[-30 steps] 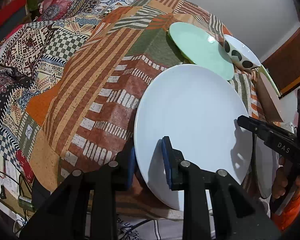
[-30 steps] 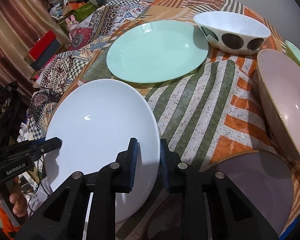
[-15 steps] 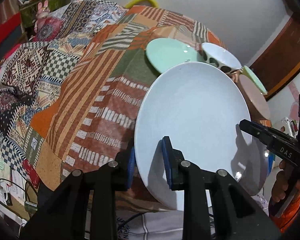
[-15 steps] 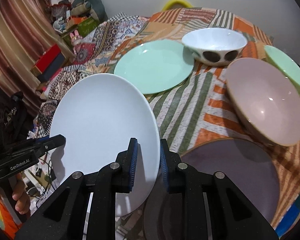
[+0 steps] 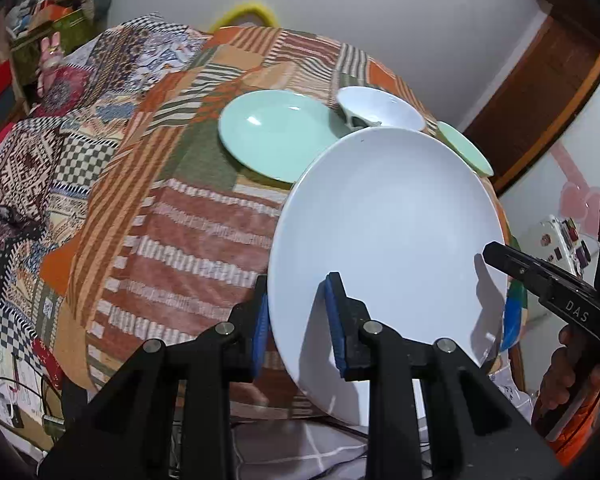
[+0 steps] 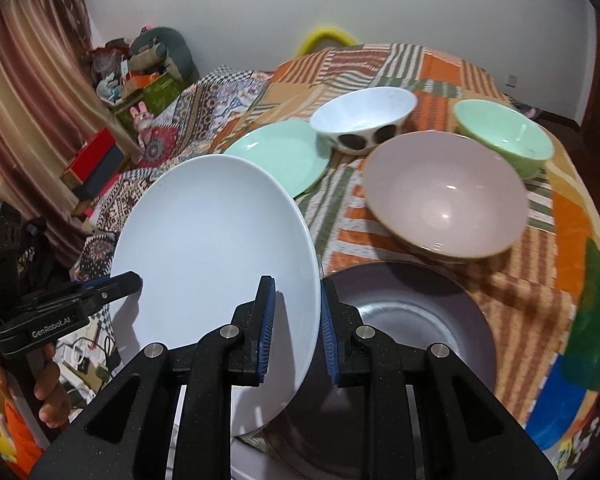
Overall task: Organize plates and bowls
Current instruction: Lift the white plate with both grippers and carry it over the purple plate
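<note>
Both hand-held grippers grip the same white plate [image 6: 216, 248], one on each side of its rim. The left hand-held gripper [image 5: 296, 328] has its blue pads closed on the plate's near edge, and the right hand-held gripper [image 6: 294, 324] is pinched shut on the opposite edge. The plate is clear of the table [image 6: 572, 232], tilted, above the near edge of the patchwork cloth.

Below and just right of it lies a dark plate [image 6: 420, 320]. Further back sit a pink bowl [image 6: 444, 200], a mint plate [image 6: 284, 156], a spotted white bowl [image 6: 364, 120] and a green bowl [image 6: 504, 136].

The main risk looks like a slip. Each grip catches only a thin strip of smooth rim, so if the two hands drift apart, twist differently or tilt the plate further, it could slide from the pads and fall onto the dark plate or off the table edge. Lowering it unevenly could also knock its rim against the pink bowl or chip the plate beneath.
</note>
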{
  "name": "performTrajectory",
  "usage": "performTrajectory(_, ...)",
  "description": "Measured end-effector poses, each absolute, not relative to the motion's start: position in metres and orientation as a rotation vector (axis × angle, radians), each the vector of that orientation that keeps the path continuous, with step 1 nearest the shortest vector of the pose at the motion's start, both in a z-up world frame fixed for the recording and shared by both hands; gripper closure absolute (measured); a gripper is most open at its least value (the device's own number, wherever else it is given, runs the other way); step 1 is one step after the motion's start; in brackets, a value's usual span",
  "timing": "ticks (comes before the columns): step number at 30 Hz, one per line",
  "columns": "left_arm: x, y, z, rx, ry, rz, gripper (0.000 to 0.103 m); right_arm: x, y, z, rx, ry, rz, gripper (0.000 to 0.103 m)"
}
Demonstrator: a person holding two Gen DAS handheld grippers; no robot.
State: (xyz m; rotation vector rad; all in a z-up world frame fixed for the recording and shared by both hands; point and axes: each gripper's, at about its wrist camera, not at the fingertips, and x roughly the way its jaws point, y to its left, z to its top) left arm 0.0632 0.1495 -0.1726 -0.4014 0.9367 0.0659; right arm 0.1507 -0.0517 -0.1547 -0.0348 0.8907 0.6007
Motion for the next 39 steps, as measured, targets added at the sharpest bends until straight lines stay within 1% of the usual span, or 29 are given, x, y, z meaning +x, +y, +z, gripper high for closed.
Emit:
performTrajectory(15,0.085,0.093,-0.168,-0.328,0.979,-0.012,0.074,0.140,-0.111,-0.155,0.065,0.866,0.544,0.083)
performTrajectory(28,0.107,0.051,-0.190,-0.247,1.070,-0.055,0.073,0.138,-0.148,-0.177,0.131,0.927,0.479,0.081)
performTrajectory(39,0.119,0.040,-0.213,-0.231,1.145,-0.071,0.071,0.138,-0.158,-0.196,0.146,0.986,0.457,0.081)
